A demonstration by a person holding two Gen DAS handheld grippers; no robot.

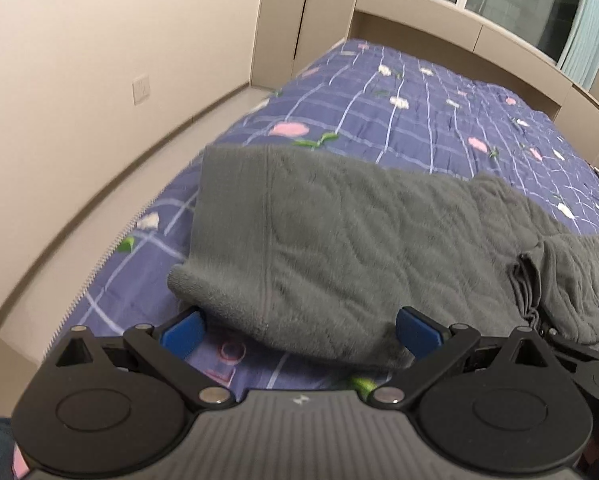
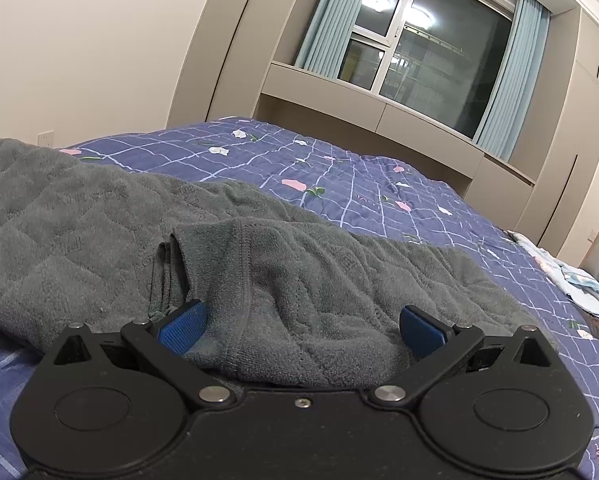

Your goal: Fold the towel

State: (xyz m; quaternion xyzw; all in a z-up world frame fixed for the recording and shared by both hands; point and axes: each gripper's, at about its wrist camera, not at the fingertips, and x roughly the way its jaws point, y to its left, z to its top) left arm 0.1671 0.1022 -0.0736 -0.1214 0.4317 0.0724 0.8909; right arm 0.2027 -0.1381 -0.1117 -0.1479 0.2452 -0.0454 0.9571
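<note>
Lying on the purple checked floral quilt (image 1: 419,120), the grey terry towel (image 1: 339,240) fills the left wrist view, its near edge between the left gripper's (image 1: 299,330) wide-spread jaws. From the right wrist, the right gripper (image 2: 303,330) gapes over a doubled-over flap; folding seems partly done, perhaps halfway, nothing gripped.

A home bedroom; a wide bed under a purple grid-patterned quilt with pink flowers (image 2: 339,168) fills it; beyond the bed stands a dark window (image 2: 431,52) hung with pale blue curtains (image 2: 507,76); beige built-in cupboards (image 2: 419,120) run beneath the window and beside it.
</note>
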